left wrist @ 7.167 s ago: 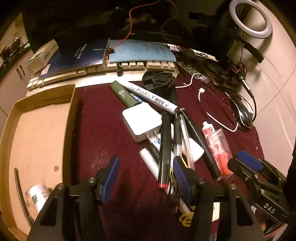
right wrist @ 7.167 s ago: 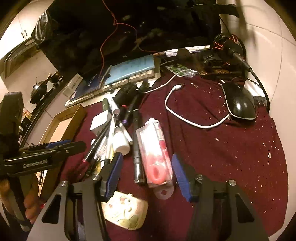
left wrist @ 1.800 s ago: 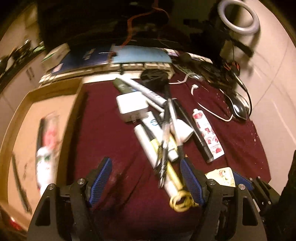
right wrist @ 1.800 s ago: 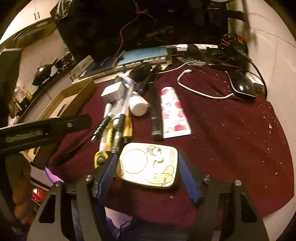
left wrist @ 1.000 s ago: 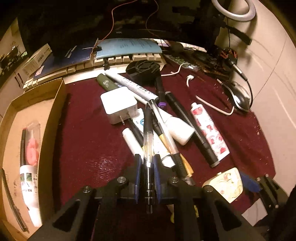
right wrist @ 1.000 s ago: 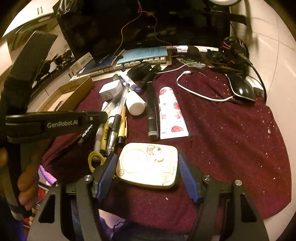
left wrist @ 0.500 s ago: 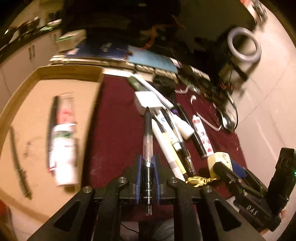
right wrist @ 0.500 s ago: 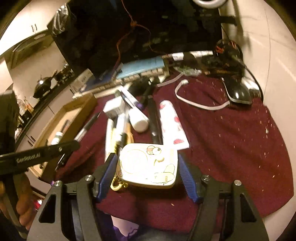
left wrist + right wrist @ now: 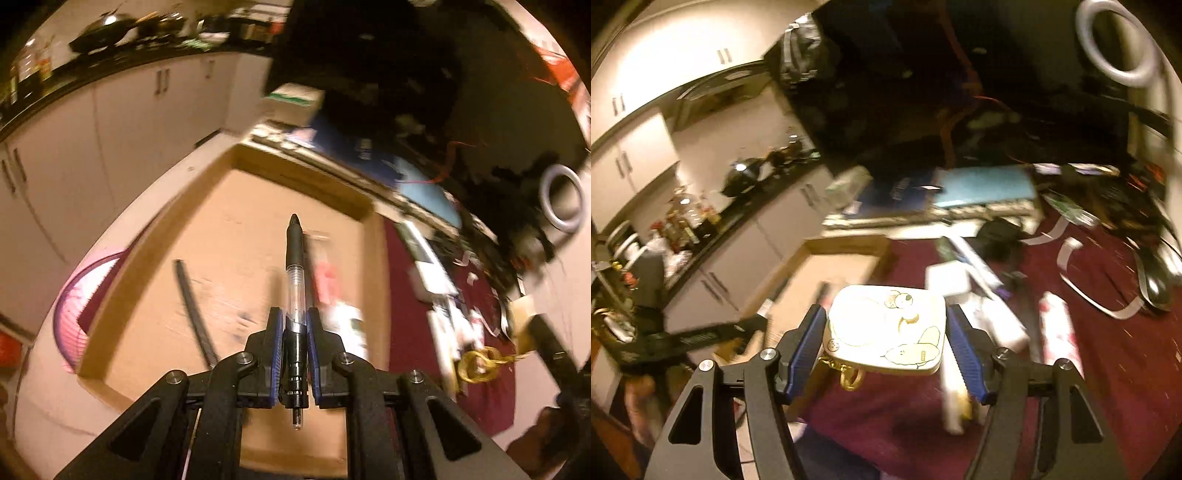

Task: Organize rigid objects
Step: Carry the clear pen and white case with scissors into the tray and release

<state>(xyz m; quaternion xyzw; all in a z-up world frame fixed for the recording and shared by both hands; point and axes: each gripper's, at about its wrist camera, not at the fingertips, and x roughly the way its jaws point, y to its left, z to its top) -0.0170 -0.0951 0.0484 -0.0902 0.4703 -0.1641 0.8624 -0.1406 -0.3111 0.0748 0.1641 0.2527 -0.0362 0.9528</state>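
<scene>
Left wrist view: left gripper [image 9: 294, 339] clamped on pen [image 9: 295, 280] over cardboard tray [image 9: 236, 177]; long axis along fingers, tip pointing away. Black strip [image 9: 194, 310], blurred packets in tray. Right gripper [image 9: 886, 332] pinching cartoon-print tin [image 9: 886, 325] above maroon cloth [image 9: 1108, 350].

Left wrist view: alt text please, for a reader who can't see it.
The left tool grips a black-and-clear plastic pen above a shallow brown cardboard tray. The tray holds a thin dark strip and blurred packets; a cluttered maroon cloth lies right.

One pen [image 9: 295, 280], one cartoon tin [image 9: 886, 328], one cardboard tray [image 9: 236, 236], one ring light [image 9: 1115, 40], one patterned tube [image 9: 1058, 332]
</scene>
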